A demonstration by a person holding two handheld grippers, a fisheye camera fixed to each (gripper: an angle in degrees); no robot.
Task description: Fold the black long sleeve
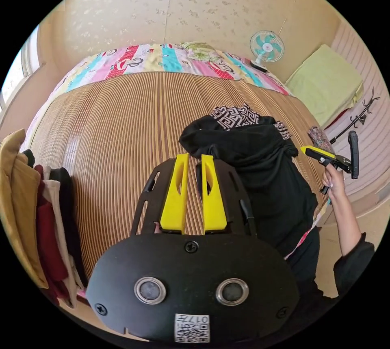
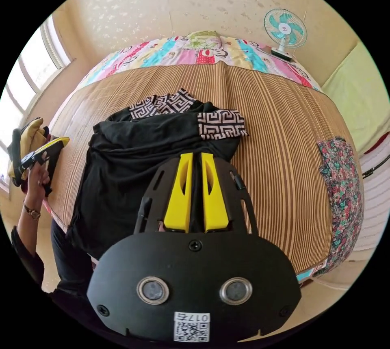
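In front of me the bed carries a striped bamboo mat (image 1: 122, 121), brown and tan slats running away from me. Beyond its far edge a colourful cartoon-print sheet (image 1: 162, 58) shows along the wall, pink, turquoise and yellow panels side by side. A small turquoise fan (image 2: 285, 32) stands on that sheet near the far right corner. A floral garment (image 2: 343, 186) lies on the mat's right edge. To my left a stack of clothes (image 1: 36, 211), mustard, dark red, white and black, sits beside the bed. A pale green cloth (image 1: 325, 83) lies off the bed's right side. A window (image 2: 24, 76) glows at left.
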